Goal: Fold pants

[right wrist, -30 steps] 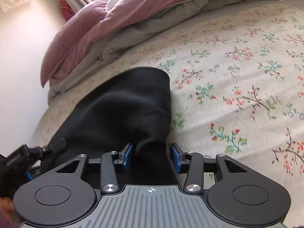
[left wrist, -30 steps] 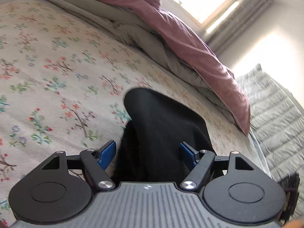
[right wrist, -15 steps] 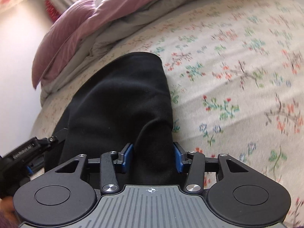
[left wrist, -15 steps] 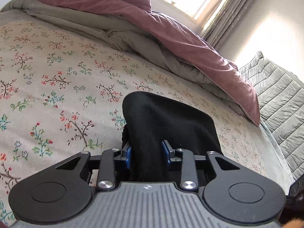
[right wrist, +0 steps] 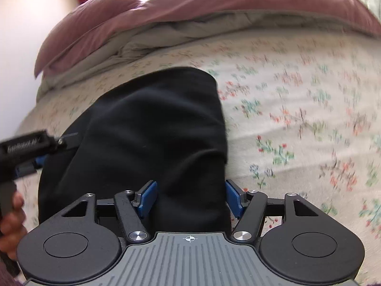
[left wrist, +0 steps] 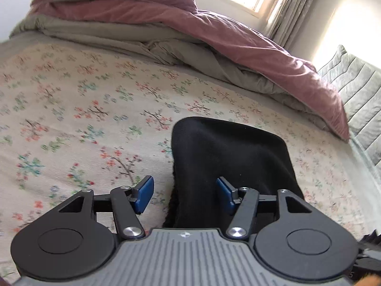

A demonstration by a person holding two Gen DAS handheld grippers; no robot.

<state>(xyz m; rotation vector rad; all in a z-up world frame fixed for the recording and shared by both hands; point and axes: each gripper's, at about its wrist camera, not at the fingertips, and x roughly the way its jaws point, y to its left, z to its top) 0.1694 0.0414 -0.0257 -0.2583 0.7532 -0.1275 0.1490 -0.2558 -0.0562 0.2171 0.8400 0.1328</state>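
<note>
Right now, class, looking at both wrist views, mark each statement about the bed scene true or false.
1. The pants are black. True.
2. The left tool is shut on the pants. False: its jaws stand open.
3. The right tool has open jaws. True.
4. The pants lie on a plain white sheet. False: the sheet is floral.
5. A pink duvet is bunched behind the pants. True.

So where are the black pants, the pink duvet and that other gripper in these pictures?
black pants (left wrist: 228, 157): left wrist view, middle of the folded cloth.
pink duvet (left wrist: 238, 40): left wrist view, its upper surface.
left gripper (right wrist: 35, 164): right wrist view, at its blue fingertips.
</note>
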